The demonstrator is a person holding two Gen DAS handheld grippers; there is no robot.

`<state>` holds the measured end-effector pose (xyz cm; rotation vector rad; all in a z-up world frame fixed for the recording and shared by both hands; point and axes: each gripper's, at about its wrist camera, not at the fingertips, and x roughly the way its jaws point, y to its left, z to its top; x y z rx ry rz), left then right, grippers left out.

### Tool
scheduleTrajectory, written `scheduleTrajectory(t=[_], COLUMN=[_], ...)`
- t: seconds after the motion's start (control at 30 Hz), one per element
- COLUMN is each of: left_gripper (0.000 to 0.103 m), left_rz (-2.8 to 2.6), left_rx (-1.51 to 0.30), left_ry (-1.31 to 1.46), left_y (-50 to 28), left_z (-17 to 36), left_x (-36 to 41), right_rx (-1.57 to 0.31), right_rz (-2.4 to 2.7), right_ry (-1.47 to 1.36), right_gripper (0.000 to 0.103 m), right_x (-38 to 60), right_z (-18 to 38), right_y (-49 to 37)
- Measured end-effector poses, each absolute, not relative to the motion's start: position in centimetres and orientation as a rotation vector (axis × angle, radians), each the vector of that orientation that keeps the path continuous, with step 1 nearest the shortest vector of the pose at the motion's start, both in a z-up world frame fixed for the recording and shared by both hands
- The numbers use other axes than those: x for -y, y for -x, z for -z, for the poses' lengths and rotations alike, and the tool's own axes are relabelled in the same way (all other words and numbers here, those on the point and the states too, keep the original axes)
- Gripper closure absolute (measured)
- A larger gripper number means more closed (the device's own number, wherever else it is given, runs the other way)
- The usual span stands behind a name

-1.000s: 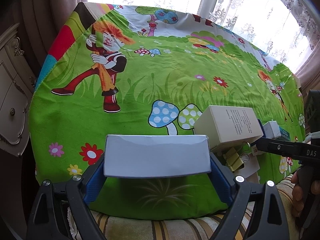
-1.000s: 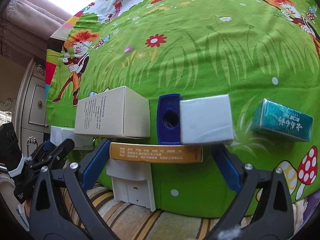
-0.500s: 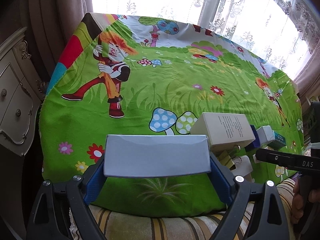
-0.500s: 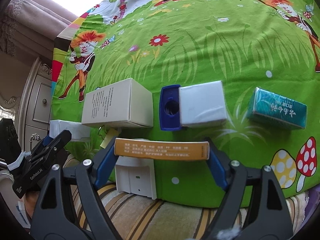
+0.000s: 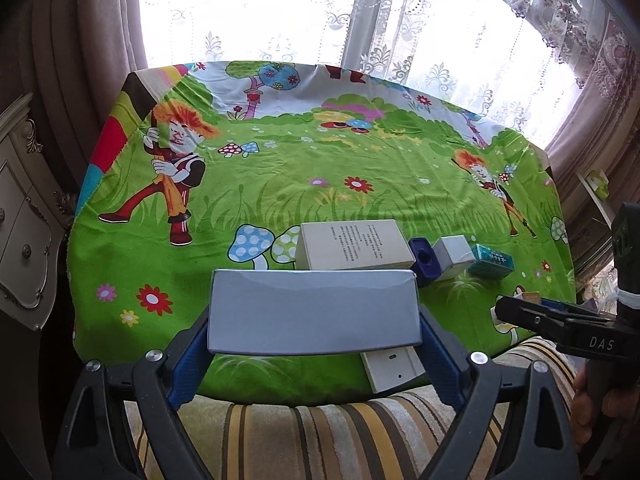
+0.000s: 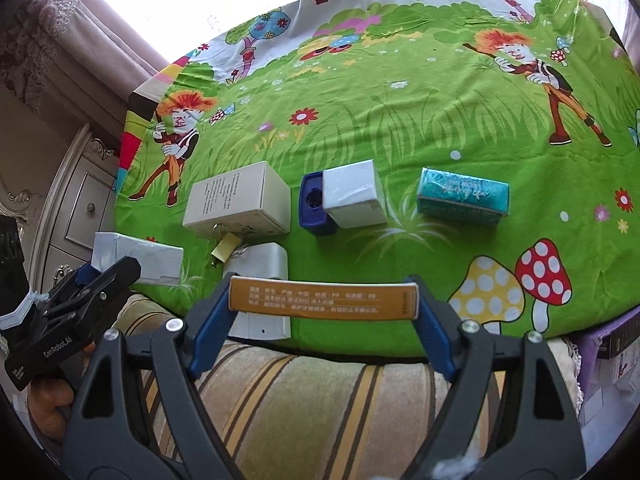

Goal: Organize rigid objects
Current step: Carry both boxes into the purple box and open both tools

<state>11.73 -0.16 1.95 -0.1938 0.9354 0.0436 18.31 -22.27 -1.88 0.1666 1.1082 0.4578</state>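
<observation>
Right wrist view: three boxes in row on surface (image 6: 400,120): printed carton (image 6: 240,200) left, sleeve box (image 6: 348,196) middle, wrapped pack (image 6: 462,196) right. Binder clip (image 6: 225,249) and flat plastic piece (image 6: 260,268) nearer front edge, before printed carton.

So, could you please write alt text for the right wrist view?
The right gripper holds a flat orange box between its jaws, above a green cartoon cloth. On the cloth lie a cream box and a teal box.
</observation>
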Motion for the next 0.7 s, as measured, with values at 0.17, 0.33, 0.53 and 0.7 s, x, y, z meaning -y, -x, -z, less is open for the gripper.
scheduleTrajectory(t=[0.17,0.33,0.53,0.7], left_gripper=[0.011,0.011,0.011,0.011], left_rz=[0.024,0.102,0.194,0.267], left_rx=[-0.938,-0.942,-0.949,-0.956], left_ry=[0.166,0.13,0.074,0.04], left_y=[-11.3,-10.9,-10.3,-9.9], left_z=[-2.6,-3.2,-3.8,-4.0], left_x=[3.6,7.7,12.6,16.2], right_rx=[-1.057,-1.01,-0.955,-0.93], right_rz=[-0.415,-0.351,-0.268,-0.213], right_ry=[-0.159,-0.132,-0.095,-0.101], right_gripper=[0.019,0.019,0.019,0.019], right_x=[24.8,27.6,31.0,34.4], right_z=[0.7,-0.3,-1.4,-1.8], right_y=[-16.1,-14.0,-11.5,-9.8])
